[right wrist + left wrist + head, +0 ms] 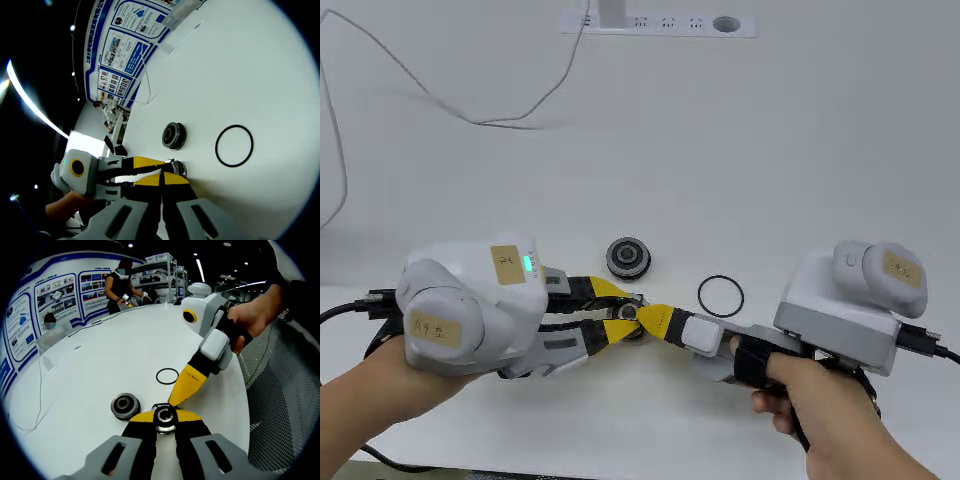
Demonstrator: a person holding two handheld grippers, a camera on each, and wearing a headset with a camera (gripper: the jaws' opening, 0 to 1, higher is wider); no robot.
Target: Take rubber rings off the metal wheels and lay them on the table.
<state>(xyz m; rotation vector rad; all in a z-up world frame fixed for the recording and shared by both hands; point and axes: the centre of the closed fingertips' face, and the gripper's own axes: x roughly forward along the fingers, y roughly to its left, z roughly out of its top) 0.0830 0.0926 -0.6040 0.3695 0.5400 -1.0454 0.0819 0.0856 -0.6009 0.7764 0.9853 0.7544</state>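
Pinching a metal wheel (165, 420) with the left tool (165, 415), lower centre. Right tool (655, 318) pressed together, tips touching that wheel's rim. Can see a loose rubber ring (721, 296) flat on the white surface (790, 170), centre right, and a second wheel (628, 257) just above centre.
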